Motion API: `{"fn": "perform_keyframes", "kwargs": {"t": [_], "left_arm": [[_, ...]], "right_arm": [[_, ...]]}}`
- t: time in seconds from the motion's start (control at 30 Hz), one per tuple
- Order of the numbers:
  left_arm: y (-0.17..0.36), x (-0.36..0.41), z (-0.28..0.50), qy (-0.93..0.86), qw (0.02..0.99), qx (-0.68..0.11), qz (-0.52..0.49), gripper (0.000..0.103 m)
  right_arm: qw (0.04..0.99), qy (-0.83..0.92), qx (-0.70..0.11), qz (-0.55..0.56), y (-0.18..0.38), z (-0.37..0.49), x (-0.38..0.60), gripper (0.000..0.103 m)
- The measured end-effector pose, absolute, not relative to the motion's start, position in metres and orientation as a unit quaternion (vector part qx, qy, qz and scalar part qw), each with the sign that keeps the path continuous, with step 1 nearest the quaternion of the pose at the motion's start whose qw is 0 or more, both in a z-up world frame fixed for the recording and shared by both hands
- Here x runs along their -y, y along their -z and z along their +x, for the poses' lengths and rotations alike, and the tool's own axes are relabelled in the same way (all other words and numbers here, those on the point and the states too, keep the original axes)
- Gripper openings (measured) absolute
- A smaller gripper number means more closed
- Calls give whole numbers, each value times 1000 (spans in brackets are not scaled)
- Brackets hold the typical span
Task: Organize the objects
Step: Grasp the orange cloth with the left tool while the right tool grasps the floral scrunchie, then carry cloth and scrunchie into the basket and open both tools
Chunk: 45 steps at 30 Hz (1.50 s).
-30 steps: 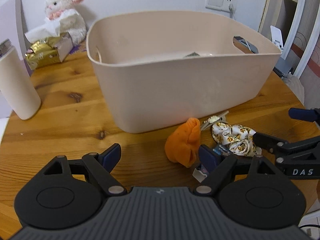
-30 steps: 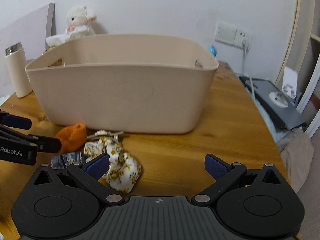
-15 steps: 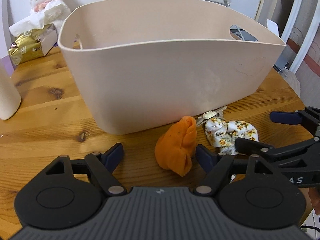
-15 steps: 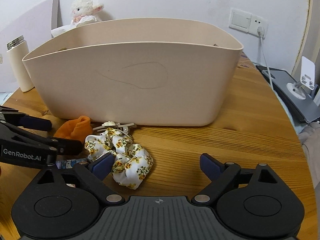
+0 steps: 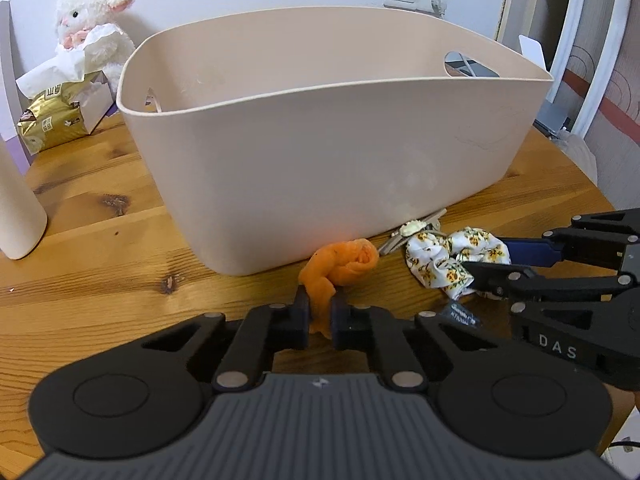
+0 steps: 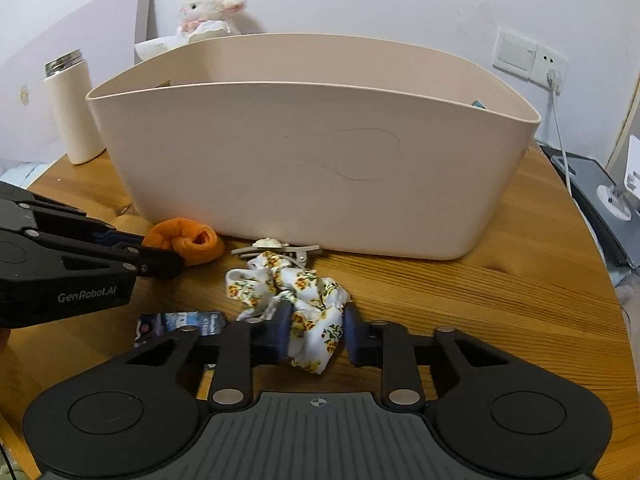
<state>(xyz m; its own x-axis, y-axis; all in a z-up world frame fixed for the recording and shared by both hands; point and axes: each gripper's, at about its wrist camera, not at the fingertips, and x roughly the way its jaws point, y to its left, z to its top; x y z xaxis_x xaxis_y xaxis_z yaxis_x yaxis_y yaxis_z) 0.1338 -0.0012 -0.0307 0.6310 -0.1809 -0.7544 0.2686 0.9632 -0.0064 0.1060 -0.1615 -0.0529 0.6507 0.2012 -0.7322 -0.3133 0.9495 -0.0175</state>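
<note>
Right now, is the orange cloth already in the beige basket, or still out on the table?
Out. The orange cloth lies on the table before the basket, pinched by the left gripper.

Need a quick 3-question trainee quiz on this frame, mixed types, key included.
1. True or false: the left gripper is shut on the orange cloth.
2. The right gripper has closed on: A) the hair clip B) the floral scrunchie C) the dark packet
3. Fill in: all three small items lie on the wooden table in front of the beige ____.

Key: 1 true; 2 B; 3 bin
</note>
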Motion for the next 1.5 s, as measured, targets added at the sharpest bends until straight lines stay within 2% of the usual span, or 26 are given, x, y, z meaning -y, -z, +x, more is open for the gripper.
{"fn": "perform_keyframes", "kwargs": {"t": [0.2,1.1,1.5], "left_arm": [[28,-5,124,126,902,-410,49,10],[-61,-12,83,136,944,-300,33,10],[-101,-11,109,121,958,-255,44,10]], "right_arm": [[909,-136,-389,-62,47,98,165,13],[960,-101,-261,-21,-46,62,200,13],[971,-96,-219,-9,-74,85,201,13]]}}
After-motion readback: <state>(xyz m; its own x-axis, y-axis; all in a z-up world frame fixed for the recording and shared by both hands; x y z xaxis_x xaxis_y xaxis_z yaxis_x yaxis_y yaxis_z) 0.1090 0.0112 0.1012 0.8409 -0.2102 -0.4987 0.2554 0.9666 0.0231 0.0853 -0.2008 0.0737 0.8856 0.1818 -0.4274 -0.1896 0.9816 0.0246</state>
